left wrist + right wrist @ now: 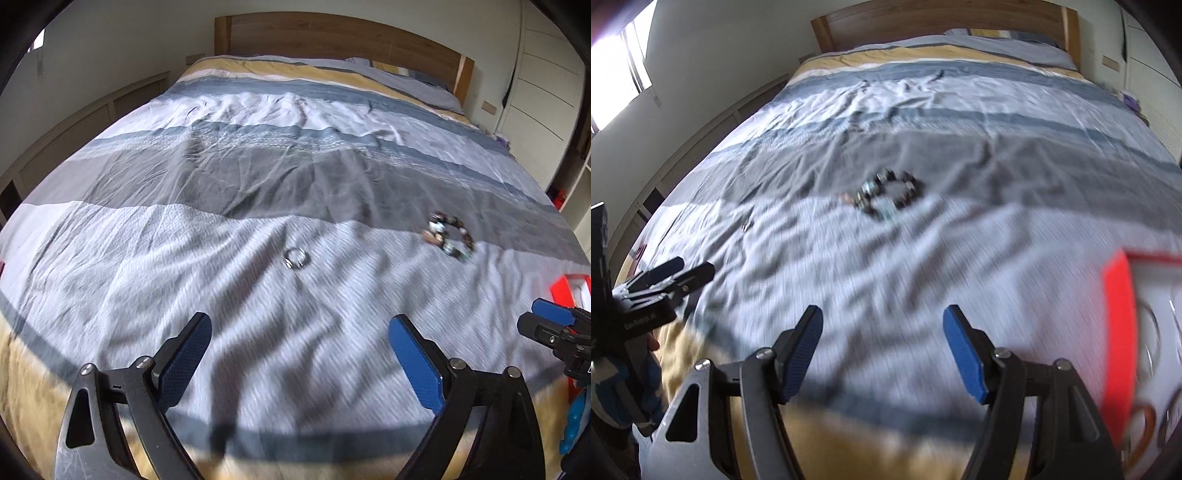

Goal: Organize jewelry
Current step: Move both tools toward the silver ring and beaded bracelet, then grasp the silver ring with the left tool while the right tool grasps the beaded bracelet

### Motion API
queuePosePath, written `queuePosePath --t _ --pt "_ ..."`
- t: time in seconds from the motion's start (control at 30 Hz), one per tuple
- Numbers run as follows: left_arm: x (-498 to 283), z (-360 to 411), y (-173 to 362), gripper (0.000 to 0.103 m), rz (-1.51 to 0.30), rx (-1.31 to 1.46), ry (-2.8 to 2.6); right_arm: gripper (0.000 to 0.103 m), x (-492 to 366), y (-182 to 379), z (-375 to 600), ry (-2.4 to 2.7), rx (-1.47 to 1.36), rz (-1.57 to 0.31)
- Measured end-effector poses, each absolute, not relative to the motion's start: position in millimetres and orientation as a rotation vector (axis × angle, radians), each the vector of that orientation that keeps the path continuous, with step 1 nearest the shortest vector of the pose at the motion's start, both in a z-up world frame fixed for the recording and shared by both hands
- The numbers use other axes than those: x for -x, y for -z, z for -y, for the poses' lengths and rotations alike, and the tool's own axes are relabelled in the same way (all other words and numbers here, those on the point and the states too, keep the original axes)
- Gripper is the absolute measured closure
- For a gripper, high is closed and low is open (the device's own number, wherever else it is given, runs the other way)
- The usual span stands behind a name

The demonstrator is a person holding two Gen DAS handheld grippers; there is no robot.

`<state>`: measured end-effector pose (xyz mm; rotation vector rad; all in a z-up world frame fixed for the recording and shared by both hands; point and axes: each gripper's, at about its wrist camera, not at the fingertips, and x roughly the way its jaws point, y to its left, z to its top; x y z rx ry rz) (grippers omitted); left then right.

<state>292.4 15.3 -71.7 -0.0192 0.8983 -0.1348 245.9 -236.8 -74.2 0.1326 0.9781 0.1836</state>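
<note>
A silver ring (pixel 296 257) lies on the striped bed cover (pixel 258 177), ahead of my left gripper (pixel 300 332), which is open and empty above the cover. A beaded bracelet (pixel 450 236) lies to the ring's right; it also shows in the right wrist view (pixel 888 195). My right gripper (pixel 882 326) is open and empty, short of the bracelet. A red jewelry box (pixel 1119 332) with rings or bangles inside sits at the right; its corner shows in the left wrist view (pixel 563 291). Both views are motion-blurred.
The wooden headboard (pixel 332 33) stands at the far end, with a pillow (pixel 410 79) below it. A low wooden cabinet (pixel 74 125) runs along the left wall. White wardrobe doors (pixel 543 85) stand at the right. A window (pixel 617 62) is at the upper left.
</note>
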Motion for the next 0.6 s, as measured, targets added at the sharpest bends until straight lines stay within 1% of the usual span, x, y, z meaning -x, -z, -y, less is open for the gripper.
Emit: queuePosePath --t 0.27,0.37,0.47,0.53,0.57,0.6 --pt "-340 -21 100 0.012 -0.918 0.037 0.145 0.037 -331 105 224 -0.177 -0.153 -0.974" --pt "-347 -21 107 0.016 -0.92 0.051 0.157 0.036 -352 115 223 -0.17 -0.169 -0.969" --pt "-352 -22 109 0.024 -0.916 0.068 0.165 0.034 -368 118 219 -0.166 -0.159 -0.955" --pt "-352 -21 108 0.037 -0.91 0.077 0.174 0.034 -378 119 216 -0.155 -0.144 -0.951" --pt "-351 -22 108 0.04 -0.905 0.08 0.179 0.034 -380 120 215 -0.148 -0.136 -0.951" --pt "-351 -23 108 0.047 -0.903 0.083 0.183 0.034 -380 121 214 -0.143 -0.132 -0.95"
